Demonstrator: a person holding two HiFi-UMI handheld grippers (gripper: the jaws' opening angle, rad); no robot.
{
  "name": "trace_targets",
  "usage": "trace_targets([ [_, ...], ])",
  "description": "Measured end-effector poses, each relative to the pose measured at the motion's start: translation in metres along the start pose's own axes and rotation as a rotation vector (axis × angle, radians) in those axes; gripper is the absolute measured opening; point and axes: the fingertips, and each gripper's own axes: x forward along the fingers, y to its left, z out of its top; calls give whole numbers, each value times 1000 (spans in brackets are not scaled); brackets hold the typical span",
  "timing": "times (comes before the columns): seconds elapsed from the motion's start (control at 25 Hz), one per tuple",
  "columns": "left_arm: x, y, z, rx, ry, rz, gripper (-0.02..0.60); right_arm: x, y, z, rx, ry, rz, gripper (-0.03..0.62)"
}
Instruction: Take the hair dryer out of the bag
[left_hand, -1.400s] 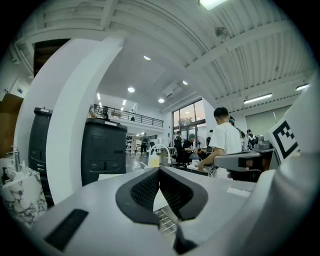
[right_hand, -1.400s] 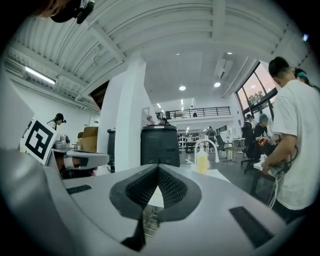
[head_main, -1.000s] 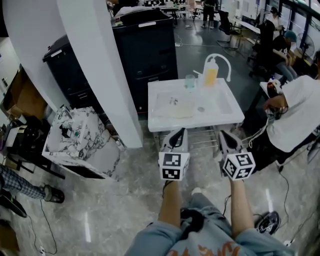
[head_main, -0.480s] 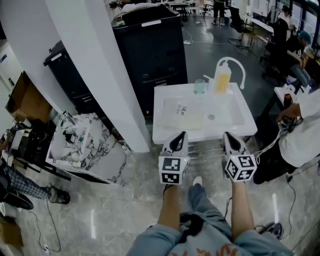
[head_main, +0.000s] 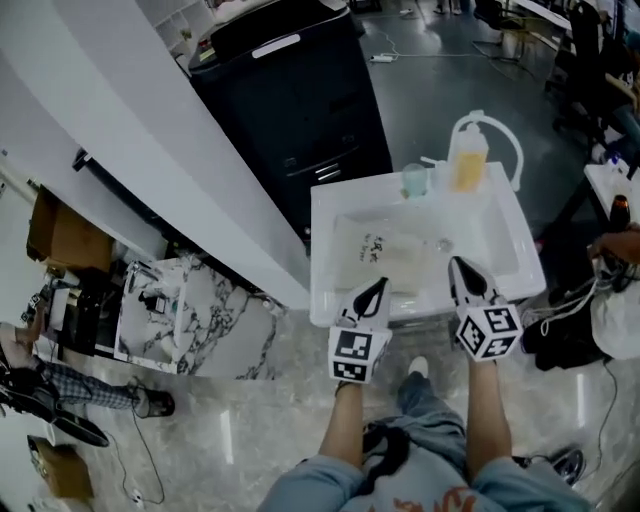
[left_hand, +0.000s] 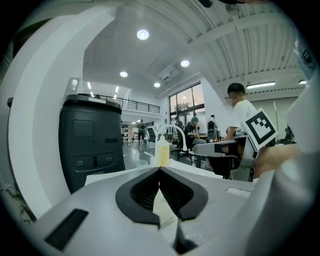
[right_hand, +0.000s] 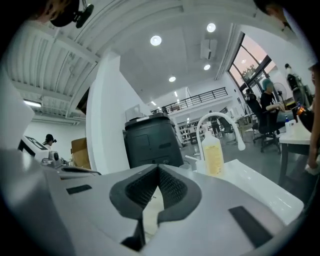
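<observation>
A clear plastic bag (head_main: 388, 248) with a small dark print lies flat in the middle of the white rimmed table (head_main: 320, 255). I cannot make out the hair dryer in any view. My left gripper (head_main: 378, 287) is shut and empty over the table's near edge, just short of the bag. To its right, my right gripper (head_main: 460, 265) is also shut and empty, above the table's near right part. In the left gripper view the jaws (left_hand: 160, 171) meet with nothing between them. The right gripper view shows the same for the right gripper (right_hand: 159, 171).
A bottle of yellow liquid (head_main: 468, 160) with a white hose and a clear cup (head_main: 415, 180) stand at the table's far edge. Behind the table is a black cabinet (head_main: 290, 100), with a white pillar (head_main: 150, 150) at left. A marbled box (head_main: 185, 315) sits on the floor. A person (head_main: 620, 250) is at right.
Both grippers and the person holding them have come forward from the open floor to the table's near edge. Both stay shut.
</observation>
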Motion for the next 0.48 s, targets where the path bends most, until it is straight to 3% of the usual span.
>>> trace_targets([
  [0.28, 87, 30, -3, 30, 49, -22, 2, 83, -60, 7, 46, -6, 7, -2],
  [0.48, 113, 49, -15, 26, 74, 9, 2, 113, -68, -5, 43, 32, 43, -2],
])
